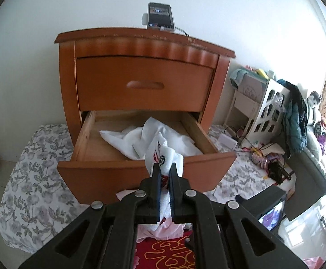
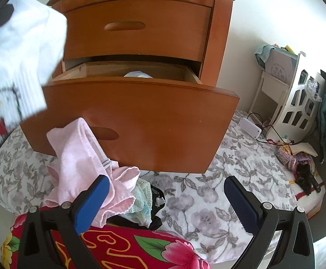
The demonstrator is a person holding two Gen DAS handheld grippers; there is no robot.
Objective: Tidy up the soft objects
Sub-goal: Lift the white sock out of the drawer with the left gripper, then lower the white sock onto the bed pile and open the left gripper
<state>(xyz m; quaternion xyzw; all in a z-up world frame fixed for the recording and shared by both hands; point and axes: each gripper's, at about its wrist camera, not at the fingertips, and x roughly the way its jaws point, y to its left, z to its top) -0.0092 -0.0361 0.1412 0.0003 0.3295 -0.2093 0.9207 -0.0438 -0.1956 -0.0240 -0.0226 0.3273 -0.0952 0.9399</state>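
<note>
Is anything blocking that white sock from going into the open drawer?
Nothing visible does. The left gripper, jaws shut on the white sock, holds it at the open lower drawer's front edge. Only white cloth lies inside, with bare bottom beside it.

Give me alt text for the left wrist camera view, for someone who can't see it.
The left gripper is shut on a white printed sock, held at the front of a wooden nightstand's open bottom drawer, which holds crumpled white cloth. A phone stands on top.
</note>
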